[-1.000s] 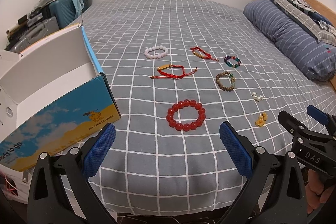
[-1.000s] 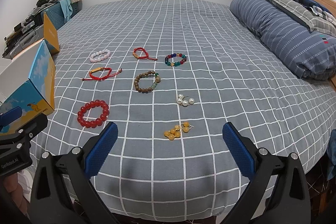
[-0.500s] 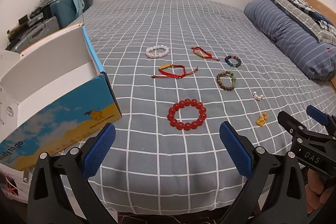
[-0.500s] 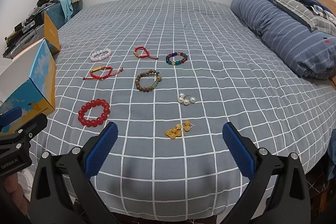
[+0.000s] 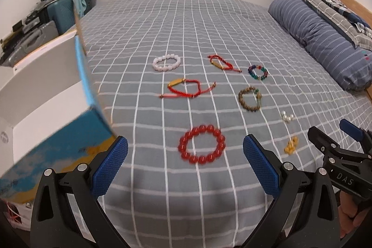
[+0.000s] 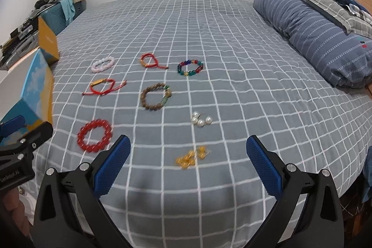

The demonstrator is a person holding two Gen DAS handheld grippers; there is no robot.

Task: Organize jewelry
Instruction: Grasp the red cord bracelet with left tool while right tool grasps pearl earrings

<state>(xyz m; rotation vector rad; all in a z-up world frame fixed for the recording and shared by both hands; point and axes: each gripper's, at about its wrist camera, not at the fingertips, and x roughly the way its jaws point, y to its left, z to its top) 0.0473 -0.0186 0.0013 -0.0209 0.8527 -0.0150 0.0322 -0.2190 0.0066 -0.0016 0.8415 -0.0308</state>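
Observation:
Jewelry lies spread on a grey checked bedspread (image 5: 209, 20). My left gripper (image 5: 185, 164) stands open just short of the red bead bracelet (image 5: 201, 147), nothing between its blue pads. My right gripper (image 6: 188, 165) is open too, with the amber bead cluster (image 6: 190, 157) between and just beyond its fingertips. Further out lie pearl beads (image 6: 201, 120), a brown wooden bracelet (image 6: 155, 97), a multicolour bracelet (image 6: 190, 67), two red cord bracelets (image 6: 103, 86) (image 6: 151, 61) and a pale pink bracelet (image 6: 103, 64). An open blue and yellow box (image 5: 53, 108) sits at the left.
A striped blue bolster (image 6: 320, 38) and folded bedding lie along the right side of the bed. Cluttered cases and a lamp (image 5: 46, 13) stand beyond the box at the left. The bed's near edge runs just under both grippers. A person's hand (image 5: 351, 217) holds the right gripper.
Both grippers have moved forward toward the bed, so the jewelry looks nearer. The box now fills more of the left wrist view. Both stay open.

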